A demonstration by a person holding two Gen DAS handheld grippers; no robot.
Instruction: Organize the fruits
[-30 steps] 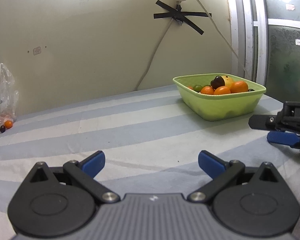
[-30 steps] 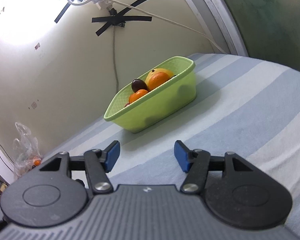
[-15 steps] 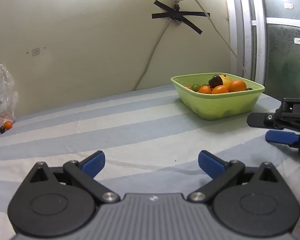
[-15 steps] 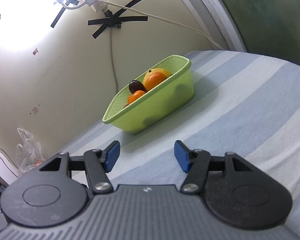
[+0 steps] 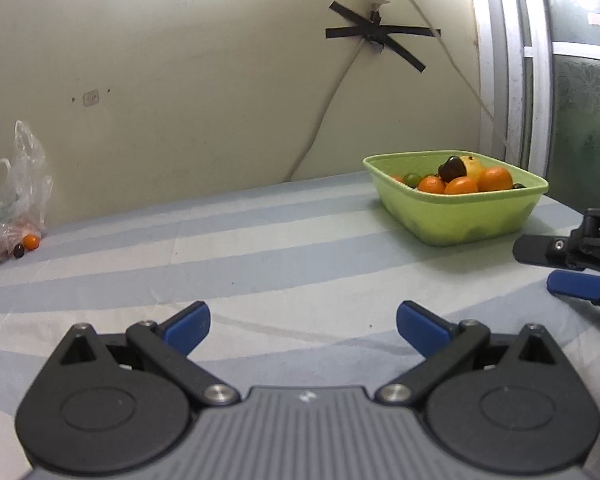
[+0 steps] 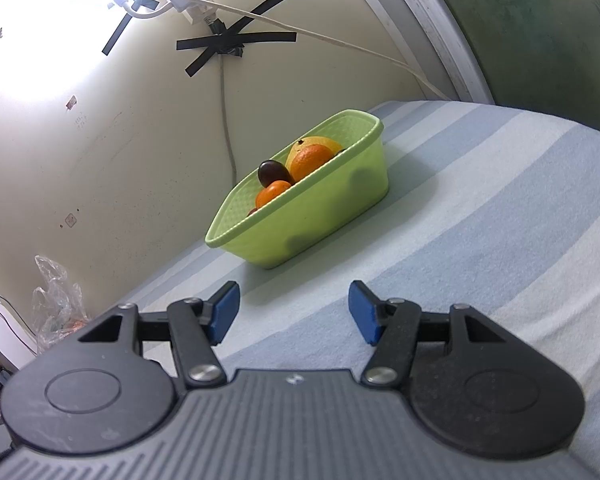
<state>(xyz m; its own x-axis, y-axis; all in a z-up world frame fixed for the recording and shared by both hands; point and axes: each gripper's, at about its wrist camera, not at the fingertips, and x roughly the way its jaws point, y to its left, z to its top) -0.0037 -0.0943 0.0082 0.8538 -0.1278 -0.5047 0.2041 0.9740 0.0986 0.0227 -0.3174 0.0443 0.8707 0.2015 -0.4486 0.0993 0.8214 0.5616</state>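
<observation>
Both my left tool (image 5: 303, 322) and right tool (image 6: 294, 312) are wide open and empty over the striped bed (image 5: 260, 248), so next I reach for the fruit-filled green plastic tub (image 6: 312, 220) near its far edge.

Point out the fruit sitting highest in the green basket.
The dark plum, perched on the pile in the basket. It is the only dark purple fruit on top; the oranges around it sit lower.
</observation>
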